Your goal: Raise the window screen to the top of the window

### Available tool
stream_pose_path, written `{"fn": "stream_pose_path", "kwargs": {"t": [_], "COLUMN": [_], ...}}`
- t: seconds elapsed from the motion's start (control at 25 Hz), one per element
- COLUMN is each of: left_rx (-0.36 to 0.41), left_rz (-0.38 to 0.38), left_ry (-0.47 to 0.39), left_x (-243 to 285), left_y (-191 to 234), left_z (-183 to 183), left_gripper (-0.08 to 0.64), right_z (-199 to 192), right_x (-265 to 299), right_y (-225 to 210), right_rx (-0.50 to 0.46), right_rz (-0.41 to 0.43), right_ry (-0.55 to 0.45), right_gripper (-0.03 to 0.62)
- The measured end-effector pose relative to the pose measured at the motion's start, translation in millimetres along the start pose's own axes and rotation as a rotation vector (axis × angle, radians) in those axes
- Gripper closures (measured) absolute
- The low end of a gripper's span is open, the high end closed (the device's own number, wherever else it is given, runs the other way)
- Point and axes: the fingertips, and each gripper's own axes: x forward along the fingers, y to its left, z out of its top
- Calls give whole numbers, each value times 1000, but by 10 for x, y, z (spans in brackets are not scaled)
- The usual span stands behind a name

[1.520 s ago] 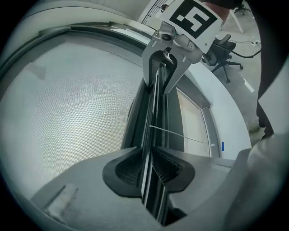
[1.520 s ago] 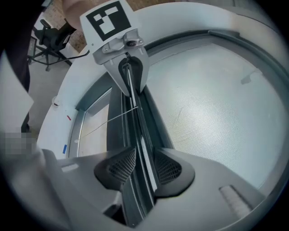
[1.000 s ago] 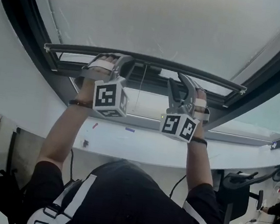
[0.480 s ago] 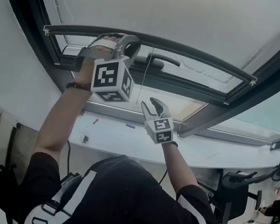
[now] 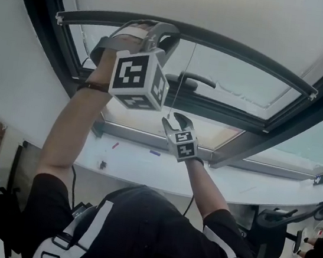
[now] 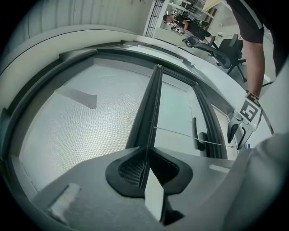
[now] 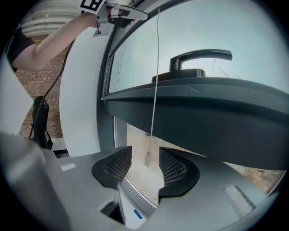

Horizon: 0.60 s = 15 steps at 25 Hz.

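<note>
ok so left tongs (image 6: 146, 158) pinch the screen bar (image 5: 238, 50), only partway up the window (image 5: 43, 37), while right tongs (image 7: 145, 155) below have just been opening, spread around the dangling cord (image 7: 155, 81) without gripping it, so imo a one-handed push could skew and jam it.

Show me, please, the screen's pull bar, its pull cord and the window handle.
screen's pull bar (image 6: 148, 108): left gripper view, mid-length.
pull cord (image 7: 148, 159): right gripper view, its end knob.
window handle (image 7: 203, 55): right gripper view, the lever.

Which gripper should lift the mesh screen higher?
Left: the left gripper is shut on the screen's dark bottom bar. The right gripper has just been opening, thin white cord loose between its jaws.
</note>
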Motion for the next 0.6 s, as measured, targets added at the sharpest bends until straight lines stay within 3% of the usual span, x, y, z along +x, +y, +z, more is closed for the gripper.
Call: {"fn": "stream_pose_path", "kwargs": {"t": [0.16,0.24,0.28,0.6], "left_rx": [-48,-66,-75,-87], "left_rz": [11,17,21,94], "left_ry": [-40,-61,-71,-115], "left_x": [-15,-19,-24,-32], "left_y": [83,86,88,198], "left_z": [11,11,10,-1], "left_gripper": [522,520,518,511], "right_z": [-86,-18,38,-23], "right_x": [190,165,121,-141], "right_y": [-62,-35,4,126], "right_rx": [45,53,49,67], "right_rz": [-51,-52,-50,-49], "right_ry": [-19,-54,-72,-133], "right_gripper": [404,464,527,532]}}
